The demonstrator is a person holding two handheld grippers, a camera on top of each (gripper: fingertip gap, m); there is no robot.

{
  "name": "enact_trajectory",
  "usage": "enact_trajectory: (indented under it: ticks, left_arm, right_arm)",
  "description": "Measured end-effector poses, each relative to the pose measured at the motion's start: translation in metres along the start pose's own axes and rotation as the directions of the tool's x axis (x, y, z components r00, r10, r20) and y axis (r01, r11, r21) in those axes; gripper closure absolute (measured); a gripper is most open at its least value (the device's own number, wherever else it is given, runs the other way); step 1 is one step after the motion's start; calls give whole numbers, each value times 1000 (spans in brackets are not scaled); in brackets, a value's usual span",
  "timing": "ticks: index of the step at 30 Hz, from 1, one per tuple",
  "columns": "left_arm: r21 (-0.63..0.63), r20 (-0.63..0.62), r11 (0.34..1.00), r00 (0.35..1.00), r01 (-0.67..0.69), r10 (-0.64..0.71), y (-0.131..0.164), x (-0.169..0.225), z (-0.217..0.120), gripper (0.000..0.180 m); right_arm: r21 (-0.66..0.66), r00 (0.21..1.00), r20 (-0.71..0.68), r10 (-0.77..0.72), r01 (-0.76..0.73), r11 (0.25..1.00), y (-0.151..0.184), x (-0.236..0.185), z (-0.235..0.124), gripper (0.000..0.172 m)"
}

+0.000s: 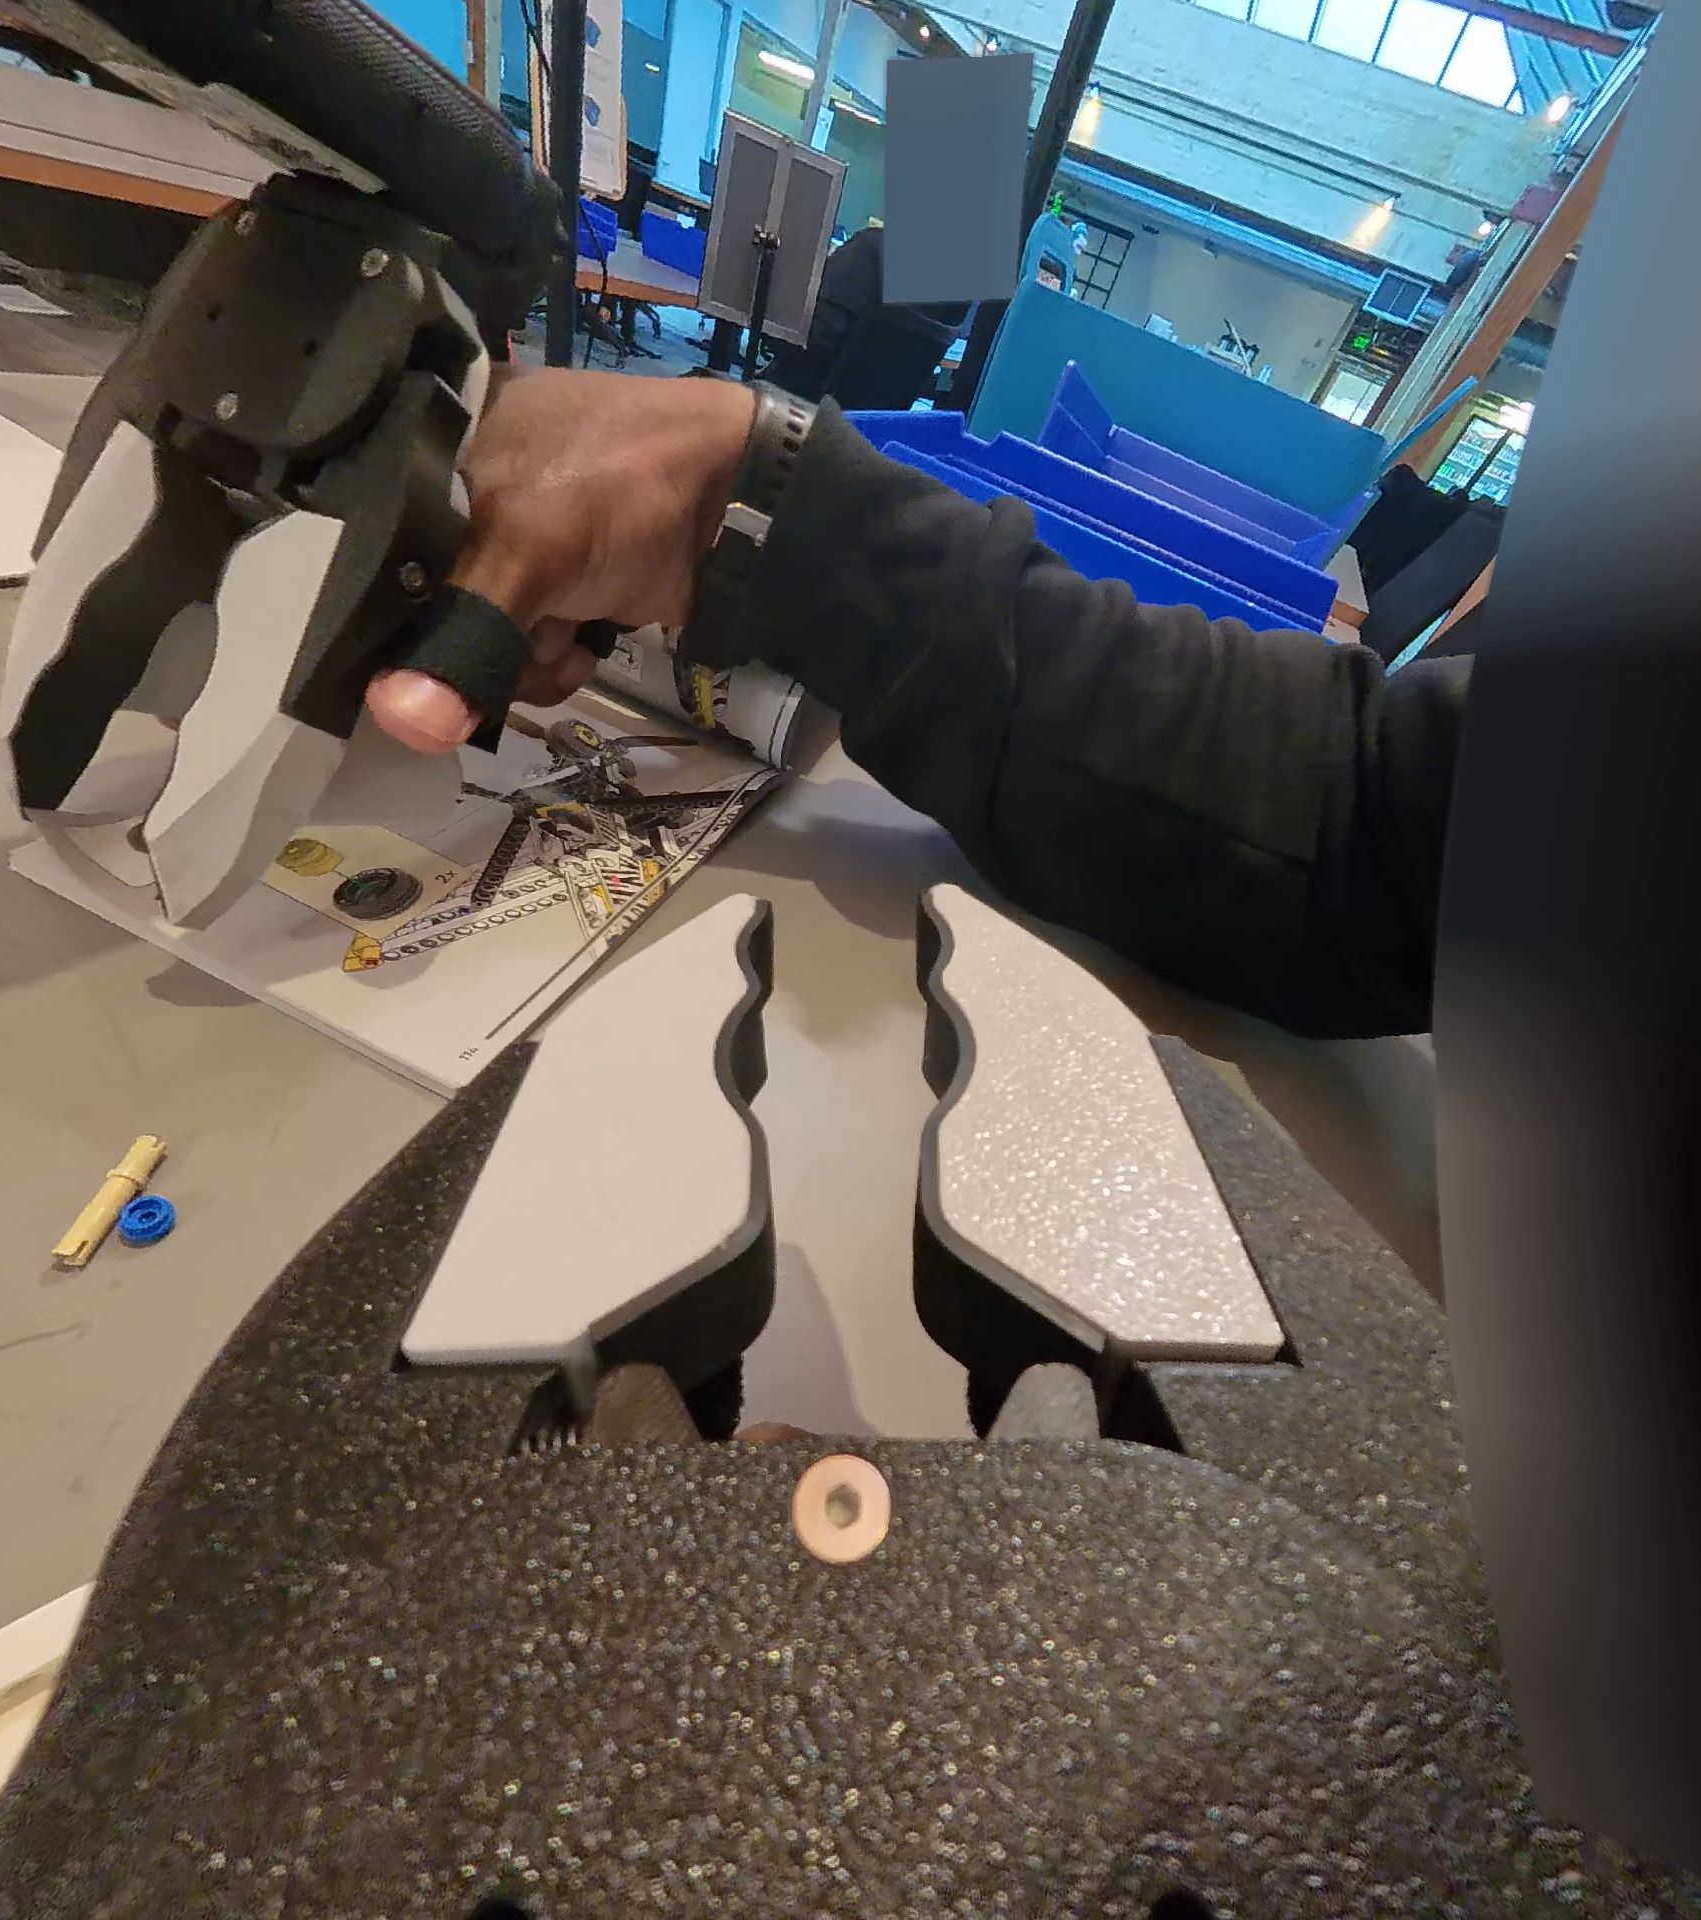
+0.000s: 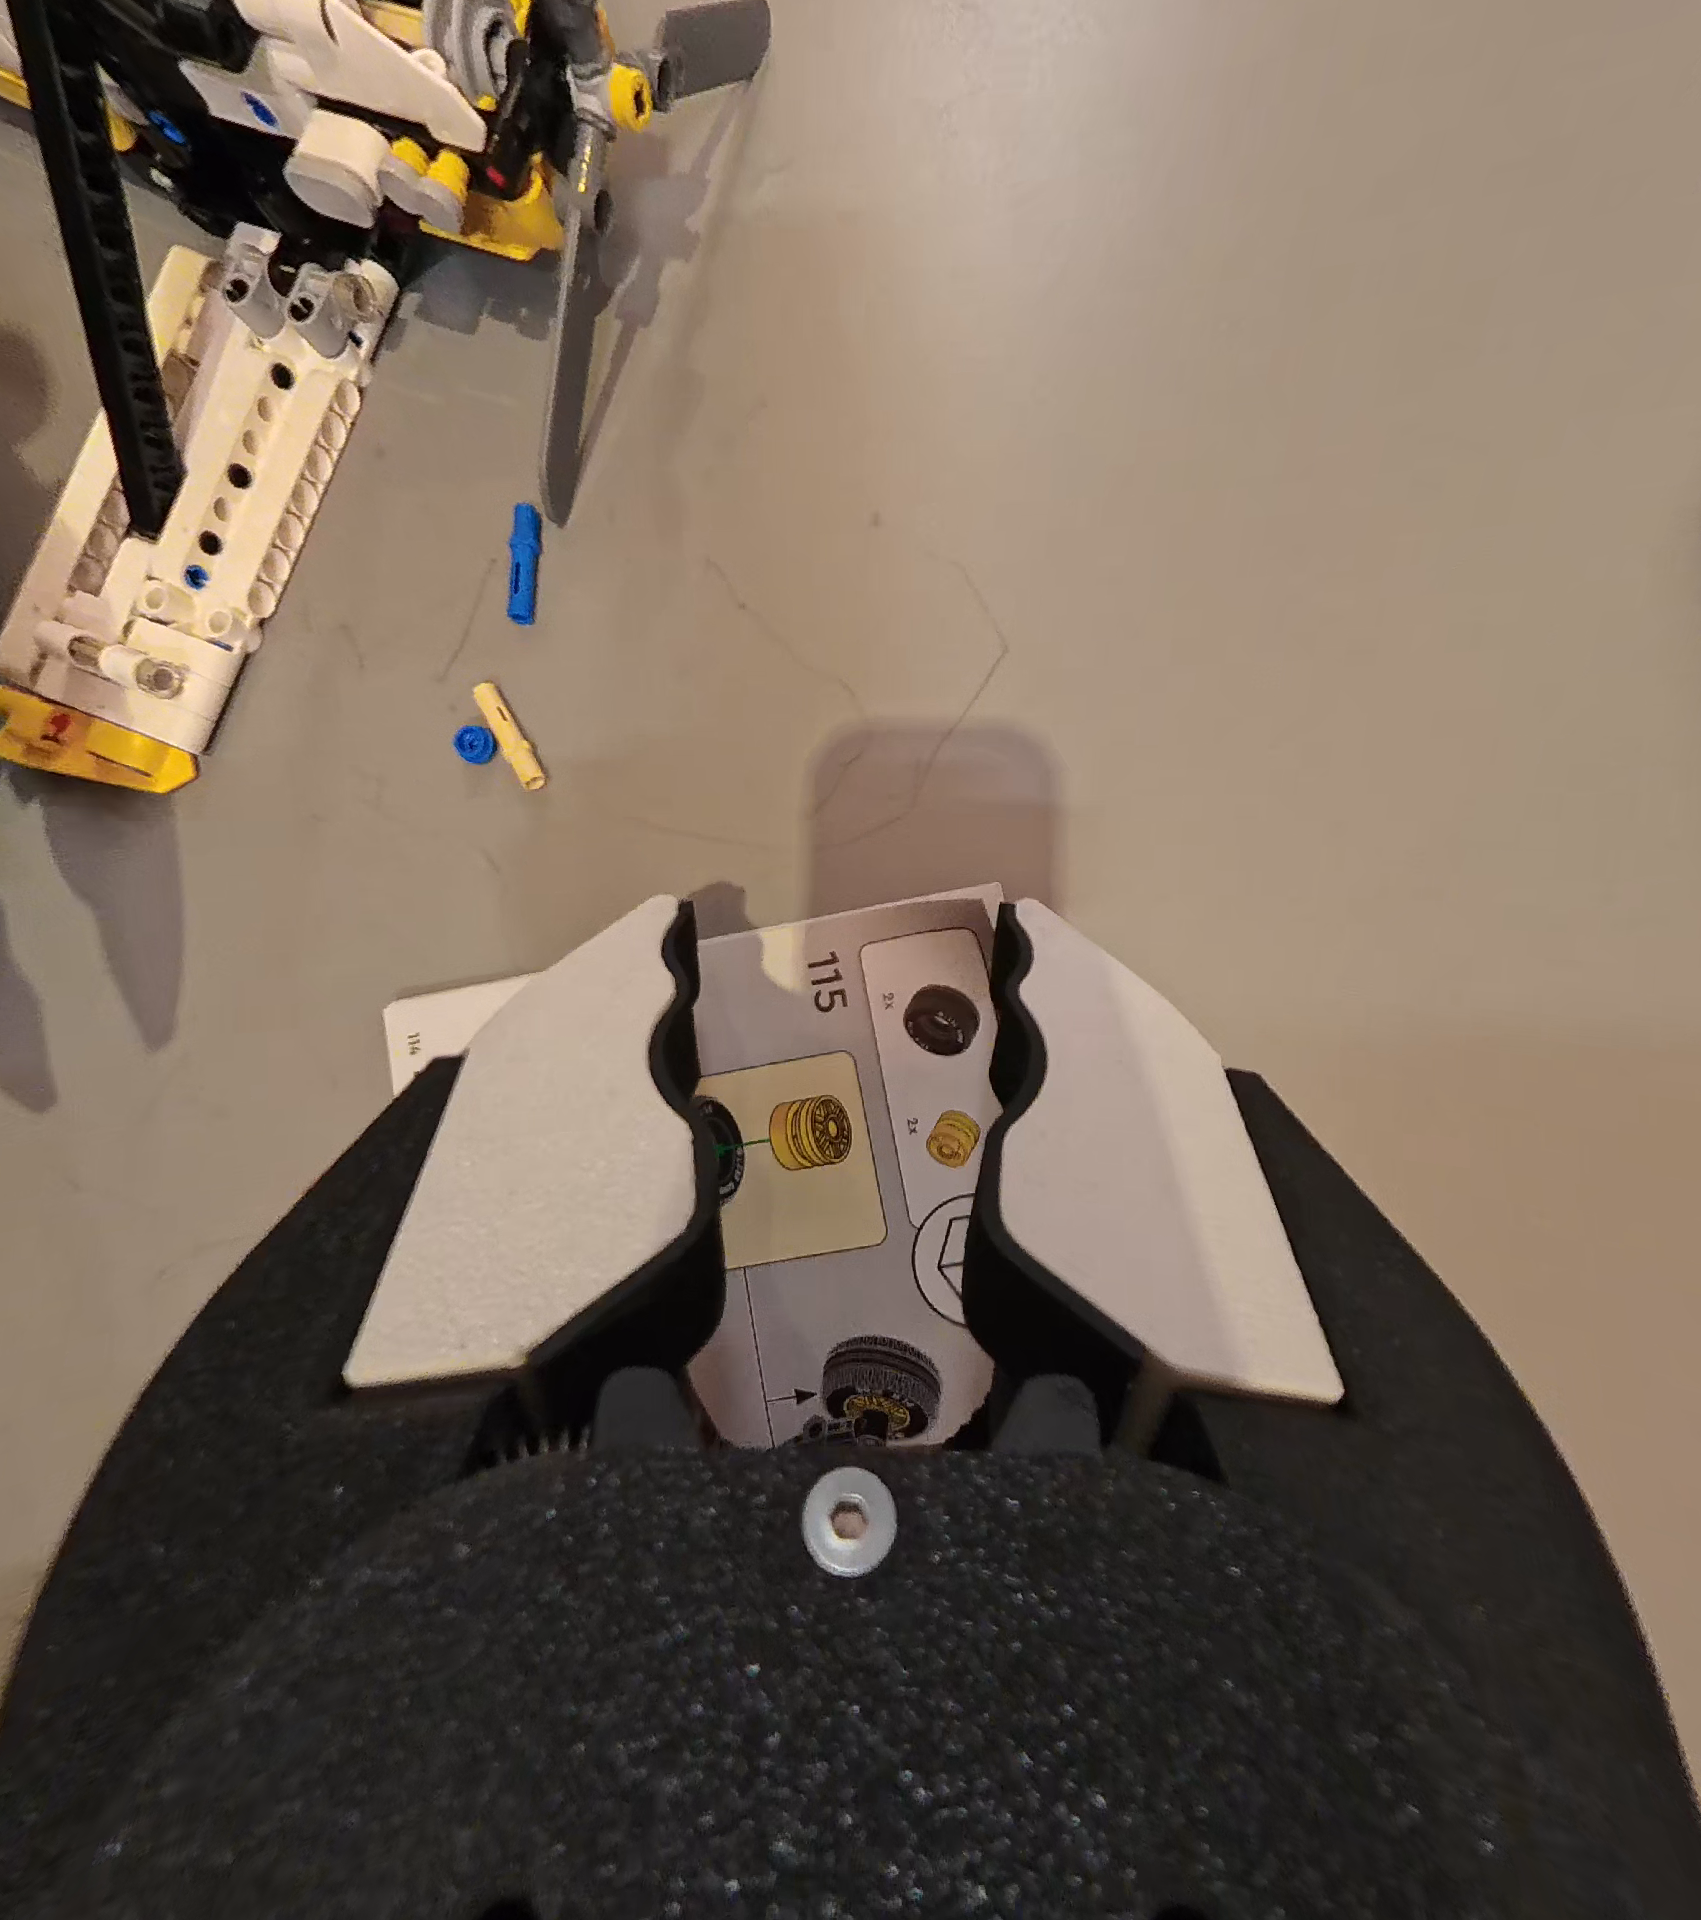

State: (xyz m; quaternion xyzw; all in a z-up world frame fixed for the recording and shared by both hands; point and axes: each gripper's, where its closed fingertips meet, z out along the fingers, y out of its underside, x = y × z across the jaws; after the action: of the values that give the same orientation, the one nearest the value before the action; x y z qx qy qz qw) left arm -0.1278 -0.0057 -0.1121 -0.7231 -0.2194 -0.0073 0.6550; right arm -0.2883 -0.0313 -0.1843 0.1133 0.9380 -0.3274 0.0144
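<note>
Two grippers. Left wrist view: left gripper (image 1: 844,940) jaws apart over bare table (image 1: 202,1143); instruction booklet (image 1: 430,935) at 11 o'clock under right gripper (image 1: 113,831).

Right wrist view: right gripper (image 2: 844,914) jaws apart, booklet page (image 2: 804,1039) between them, contact unclear; brick model (image 2: 202,436) at 10 o'clock.

Writing shows only on the instruction booklet (image 1: 472,966) lying open on the grey surface (image 2: 1241,520). Its flat page carries a small printed page number at the near corner and a short quantity mark in a parts box beside a drawn black tyre. The lifted page (image 2: 794,997), seen between the fingers of the right claw (image 2: 846,914), bears a larger page number near its far edge and two small quantity marks, one by a drawn tyre, one by a drawn yellow hub. A hanging sheet (image 1: 607,94) far behind is too blurred to read
</note>
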Motion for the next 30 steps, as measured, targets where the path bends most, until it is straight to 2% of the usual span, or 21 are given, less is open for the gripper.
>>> enact_trajectory:
  ticks: [5,10,16,23,30]
  left_arm:
    - [2,21,1000,1000,-5,5,-1,-5,-1,154]
    - [-21,99,999,994,-45,47,-3,-21,-6,155]
    - [-98,251,992,962,-82,105,-2,-51,-14,156]
    - [-162,360,987,932,9,51,1,-86,-17,156]
    - [-260,361,964,932,53,47,-6,-98,8,151]
  right_arm:
    - [-3,1000,-17,-23,23,1000,0,0,-5,126]
    - [-2,998,-40,-41,41,999,0,1,-10,140]
    - [11,995,-77,-70,71,997,-6,0,-23,171]
    - [46,991,-99,-90,95,994,-8,-9,-50,172]
    - [131,986,-139,-98,116,985,-14,-16,-86,172]
